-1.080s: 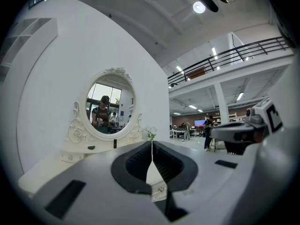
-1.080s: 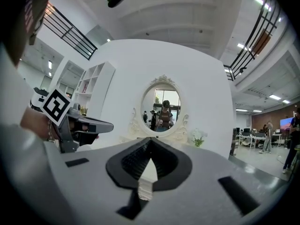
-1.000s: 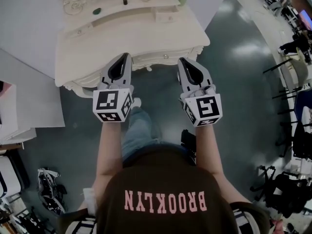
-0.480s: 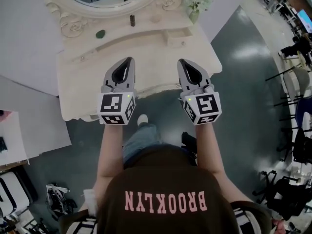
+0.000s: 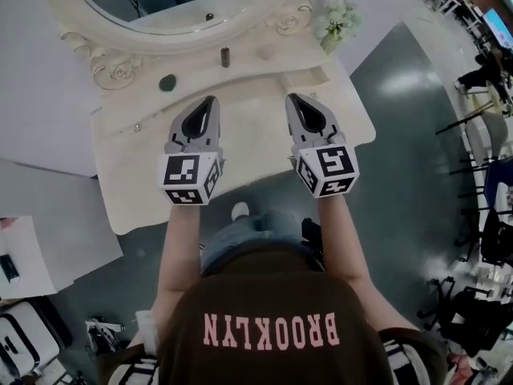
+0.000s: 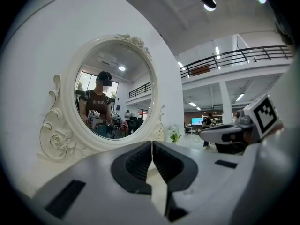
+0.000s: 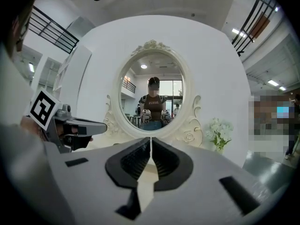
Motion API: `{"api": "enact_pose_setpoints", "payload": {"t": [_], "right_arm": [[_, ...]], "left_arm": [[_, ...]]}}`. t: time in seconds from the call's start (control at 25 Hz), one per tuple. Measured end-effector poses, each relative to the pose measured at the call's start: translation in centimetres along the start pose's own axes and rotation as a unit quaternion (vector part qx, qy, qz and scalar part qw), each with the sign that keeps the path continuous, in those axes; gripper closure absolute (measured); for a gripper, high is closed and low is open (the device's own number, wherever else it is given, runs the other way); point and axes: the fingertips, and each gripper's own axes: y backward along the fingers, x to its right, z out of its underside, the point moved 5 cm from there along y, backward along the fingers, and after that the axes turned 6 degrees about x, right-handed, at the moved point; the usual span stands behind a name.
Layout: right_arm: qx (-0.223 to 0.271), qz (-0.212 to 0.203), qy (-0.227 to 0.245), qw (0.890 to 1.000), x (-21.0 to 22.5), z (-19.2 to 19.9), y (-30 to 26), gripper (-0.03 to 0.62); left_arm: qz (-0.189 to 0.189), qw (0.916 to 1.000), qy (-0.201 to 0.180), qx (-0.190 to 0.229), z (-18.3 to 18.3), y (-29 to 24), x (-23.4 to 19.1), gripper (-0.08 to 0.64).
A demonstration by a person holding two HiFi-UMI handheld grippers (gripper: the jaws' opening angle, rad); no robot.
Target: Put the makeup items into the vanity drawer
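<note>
Vanity top from above

The mirror stands along the back edge of the vanity top. Flowers sit at its back right corner. A small upright tube stands just before the mirror, mid-edge, with a round item to its left.
</note>
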Motion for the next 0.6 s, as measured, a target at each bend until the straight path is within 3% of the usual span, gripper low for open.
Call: {"api": "enact_pose_setpoints", "payload": {"t": [0.16, 0.28, 0.6], "right_arm": [[-0.017, -0.006, -0.018, 1.0, 0.6, 1.1, -2.1, 0.589], [-0.021, -0.01, -0.029, 0.999, 1.7, 1.6, -3.8, 0.455], [-0.056, -0.036, -0.028, 0.997, 5.1, 4.0, -9.4, 0.483]], "left_arm": [[-0.009, 0.9999, 0.007, -0.01, 0.7, -1.0, -1.3, 0.552], [-0.017, 0.9997, 0.009, -0.017, 1.3, -2.2, -1.9, 0.552], [-0.057, 0.9978, 0.009, -0.032, 2.4, -5.9, -3.2, 0.552]]}}
